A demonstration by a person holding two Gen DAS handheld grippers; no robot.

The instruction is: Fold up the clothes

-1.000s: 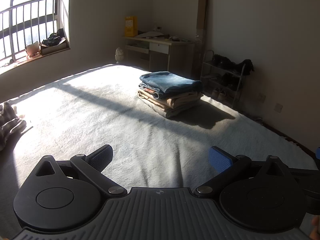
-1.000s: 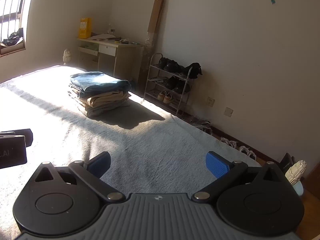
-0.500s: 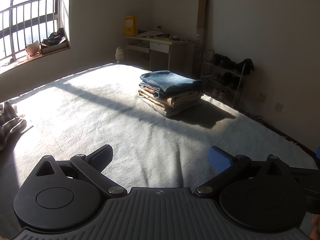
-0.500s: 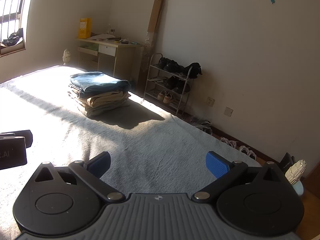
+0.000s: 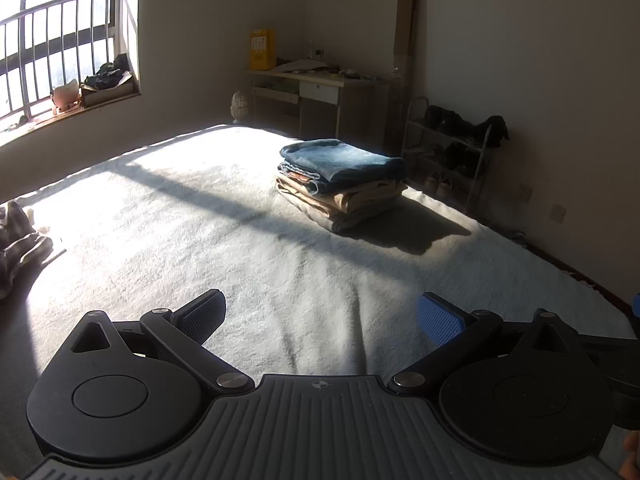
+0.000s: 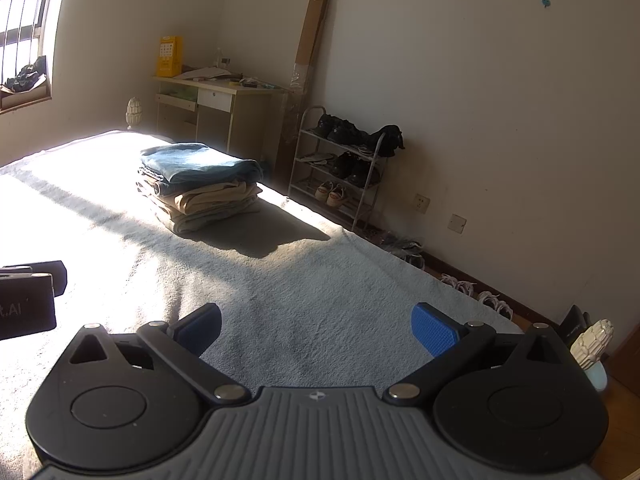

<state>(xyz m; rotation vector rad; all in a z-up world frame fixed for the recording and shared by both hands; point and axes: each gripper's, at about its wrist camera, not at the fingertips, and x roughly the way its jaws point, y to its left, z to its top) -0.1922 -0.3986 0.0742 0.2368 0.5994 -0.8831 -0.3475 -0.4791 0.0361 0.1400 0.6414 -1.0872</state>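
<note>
A stack of folded clothes (image 5: pixel 344 184), blue denim on top and tan garments below, rests on the far right part of the pale grey bed cover (image 5: pixel 208 240); the right wrist view shows the same stack (image 6: pixel 200 184). An unfolded striped garment (image 5: pixel 18 240) lies crumpled at the bed's left edge. My left gripper (image 5: pixel 320 318) hovers open over bare cover, well short of the stack. My right gripper (image 6: pixel 316 330) is open too, with nothing between its blue pads. The left gripper's black body (image 6: pixel 28 300) shows at the left edge of the right wrist view.
A desk (image 5: pixel 316 100) with a yellow box (image 5: pixel 262 50) stands behind the bed. A shoe rack (image 6: pixel 340 168) lines the right wall, with shoes (image 6: pixel 472 292) on the floor. A barred window (image 5: pixel 60 48) is at the left. The bed's right edge (image 6: pixel 420 276) drops to the floor.
</note>
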